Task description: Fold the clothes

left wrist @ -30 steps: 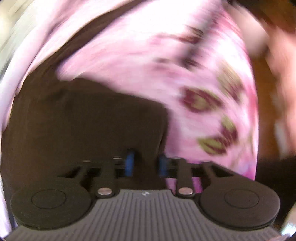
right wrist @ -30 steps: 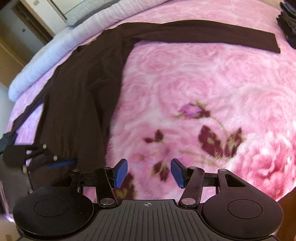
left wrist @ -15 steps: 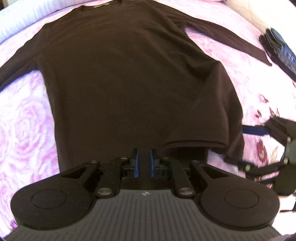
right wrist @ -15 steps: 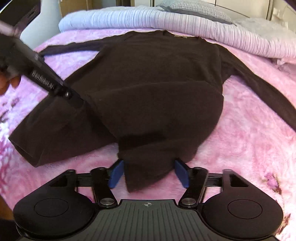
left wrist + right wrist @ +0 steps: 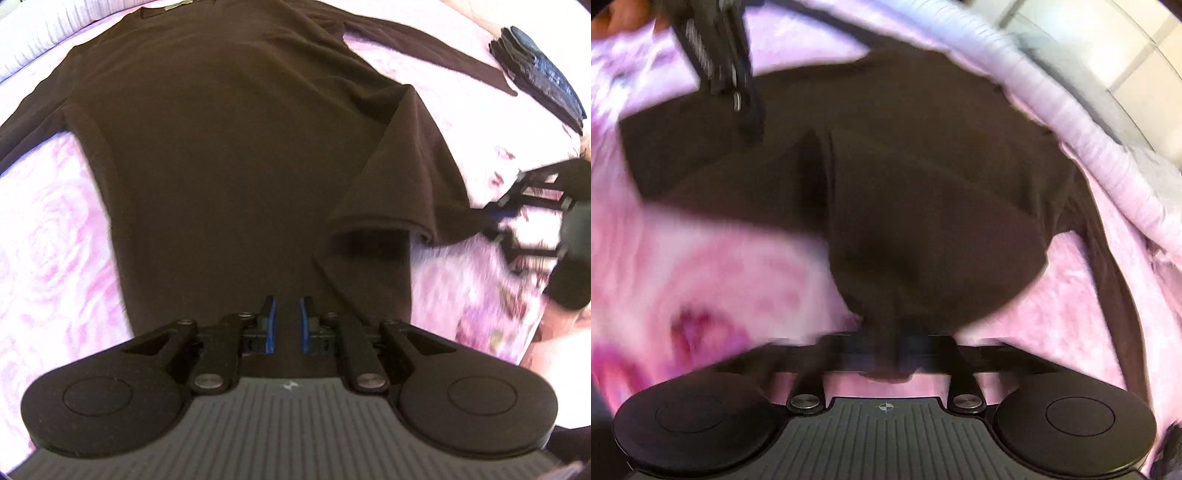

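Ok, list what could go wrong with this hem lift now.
1. The right gripper is closing on a bunched corner of the dark brown long-sleeved top; it may hold one layer only and slip.
2. The hem already sags open between the right gripper and the left gripper, so the fold could land crooked.

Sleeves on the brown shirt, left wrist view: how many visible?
2. One sleeve runs off the left edge; the other sleeve stretches toward the upper right on the pink blanket. Neither is folded in.
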A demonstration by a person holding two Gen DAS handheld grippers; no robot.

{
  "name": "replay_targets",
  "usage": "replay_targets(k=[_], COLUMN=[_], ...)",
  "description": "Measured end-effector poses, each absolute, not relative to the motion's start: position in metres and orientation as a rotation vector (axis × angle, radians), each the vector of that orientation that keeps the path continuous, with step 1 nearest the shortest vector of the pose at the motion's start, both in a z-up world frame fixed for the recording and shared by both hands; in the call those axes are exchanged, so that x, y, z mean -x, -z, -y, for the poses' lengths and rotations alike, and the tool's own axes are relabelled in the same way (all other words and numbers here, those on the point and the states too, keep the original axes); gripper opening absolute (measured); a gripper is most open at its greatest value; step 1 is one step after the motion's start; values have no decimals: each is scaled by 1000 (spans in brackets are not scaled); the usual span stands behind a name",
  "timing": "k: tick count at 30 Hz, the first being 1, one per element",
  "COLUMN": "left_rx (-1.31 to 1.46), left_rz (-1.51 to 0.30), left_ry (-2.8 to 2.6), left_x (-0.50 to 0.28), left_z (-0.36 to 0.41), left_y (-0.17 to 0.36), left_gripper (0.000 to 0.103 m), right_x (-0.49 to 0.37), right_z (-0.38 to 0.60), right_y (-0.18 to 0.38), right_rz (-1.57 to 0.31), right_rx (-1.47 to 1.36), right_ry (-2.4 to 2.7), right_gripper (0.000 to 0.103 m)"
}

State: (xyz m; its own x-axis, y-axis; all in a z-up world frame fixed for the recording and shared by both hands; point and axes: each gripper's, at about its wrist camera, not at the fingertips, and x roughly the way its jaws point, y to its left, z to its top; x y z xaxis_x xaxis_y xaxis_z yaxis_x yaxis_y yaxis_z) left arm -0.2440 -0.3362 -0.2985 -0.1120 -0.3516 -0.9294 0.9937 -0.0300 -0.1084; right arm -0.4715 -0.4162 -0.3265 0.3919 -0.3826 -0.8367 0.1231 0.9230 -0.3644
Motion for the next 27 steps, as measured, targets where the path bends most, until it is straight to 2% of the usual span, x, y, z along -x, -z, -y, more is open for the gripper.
replay_targets(k=[5, 8, 11, 12, 13, 17, 20, 22, 23, 27], left_rx=[-920, -891, -790, -747, -699, -555, -507, -511, -515, -508], left_rz=[-1039, -1119, -1227, -1267, -1312, -1417, -1437, -1447, -1454, -1419], left_ry=[1375, 1271, 1180, 1160, 1145, 1127, 1106, 1125, 1139, 1167], left_x=[218, 195, 175, 170, 166, 160, 160, 162, 164, 162], left_z=[302, 282, 265, 261, 257, 245, 242, 244, 245, 241], left_y=[294, 302, 308, 310, 311, 318, 323, 324, 323, 305], left_gripper=[11, 16, 24, 26, 27, 30, 30, 27, 4, 1], right_x=[547, 580, 591, 596, 602, 623, 637, 644, 640, 641], right_z=[449, 458, 468, 471, 475, 500, 520, 535, 545, 573], right_y=[298, 284, 282, 282, 281, 279, 279, 280, 284, 290], right_rz=[-1230, -1235, -1284, -1288, -1286, -1246, -1140, -1052, -1020, -920], right_rx=[255, 284, 216, 183, 123, -200, -466, -620, -671, -775], right_ry=[382, 344, 345, 364, 388, 519, 605, 644, 656, 699], right_gripper=[8, 12, 29, 41, 48, 53, 53, 55, 55, 57])
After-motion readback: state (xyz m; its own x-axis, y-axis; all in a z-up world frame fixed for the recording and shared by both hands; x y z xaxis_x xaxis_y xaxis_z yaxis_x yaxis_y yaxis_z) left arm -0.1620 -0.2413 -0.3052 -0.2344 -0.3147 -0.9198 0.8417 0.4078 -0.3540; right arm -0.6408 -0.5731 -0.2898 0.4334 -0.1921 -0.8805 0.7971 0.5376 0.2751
